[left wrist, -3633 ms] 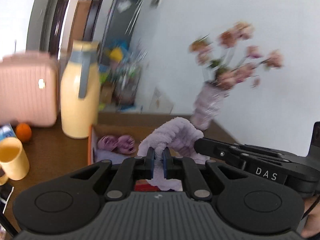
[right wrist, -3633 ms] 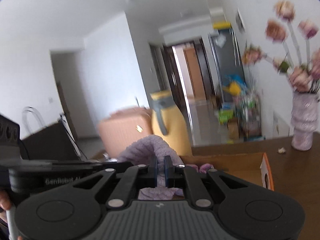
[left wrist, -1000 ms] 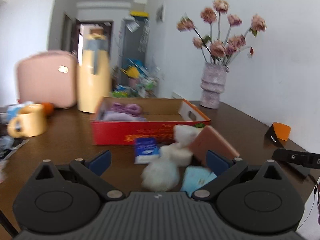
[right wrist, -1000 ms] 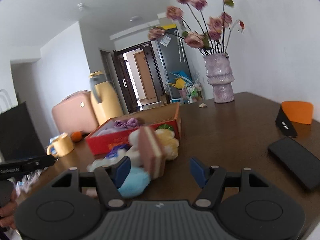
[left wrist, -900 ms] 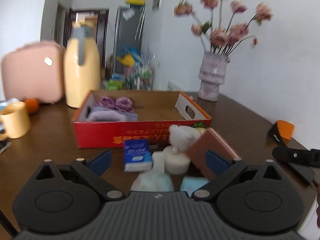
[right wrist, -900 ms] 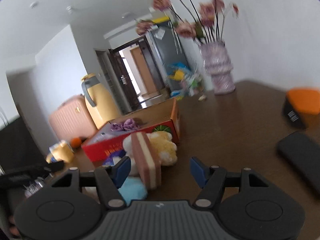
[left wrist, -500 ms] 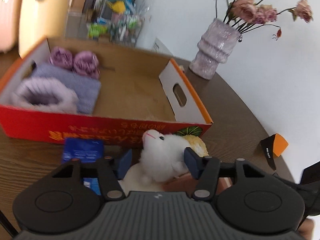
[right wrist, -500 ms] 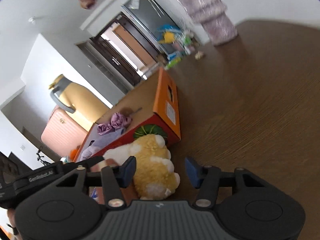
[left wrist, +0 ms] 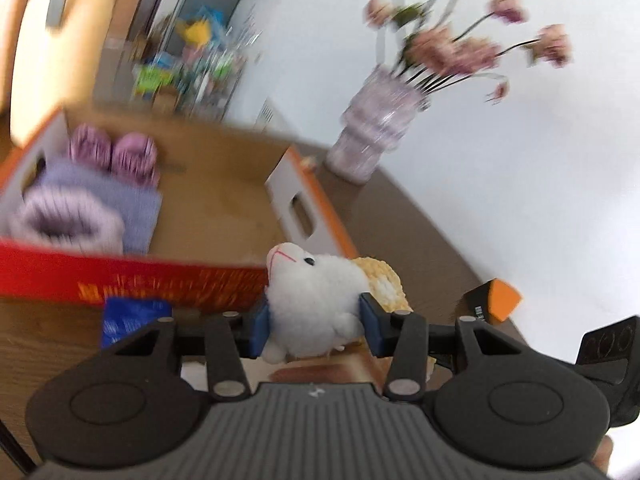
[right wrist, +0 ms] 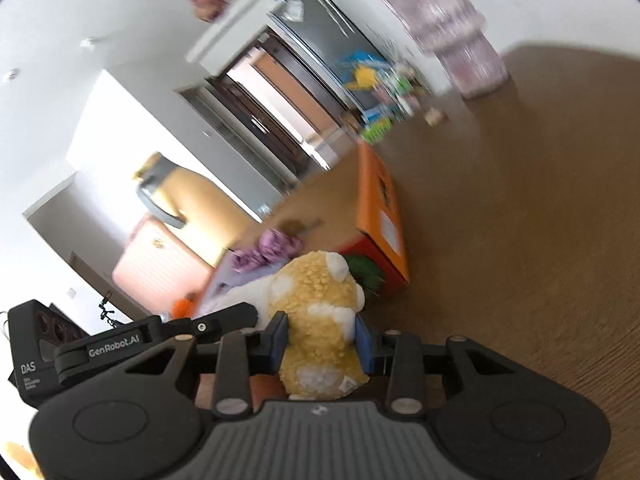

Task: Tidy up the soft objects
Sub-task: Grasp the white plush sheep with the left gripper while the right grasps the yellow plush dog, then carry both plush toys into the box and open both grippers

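Plush lamb (left wrist: 316, 300): white, pink nose stitching. Second plush toy (right wrist: 320, 320): yellow with white patches. Box (left wrist: 168, 284): red front, orange end wall, brown interior. Slippers (left wrist: 64, 220): lilac. Tabletop (right wrist: 520, 240): brown woodgrain. Tool pads (left wrist: 260, 324): blue.

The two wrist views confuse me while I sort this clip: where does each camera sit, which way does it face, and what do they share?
Left wrist: on the left gripper, looking down along its fingers at the white plush between its pads and the red box beyond.
Right wrist: on the right gripper, rolled sideways, facing the yellow plush between its pads; the other gripper's body shows at left.
Shared: both plush toys, the box, the purple vase, the table.
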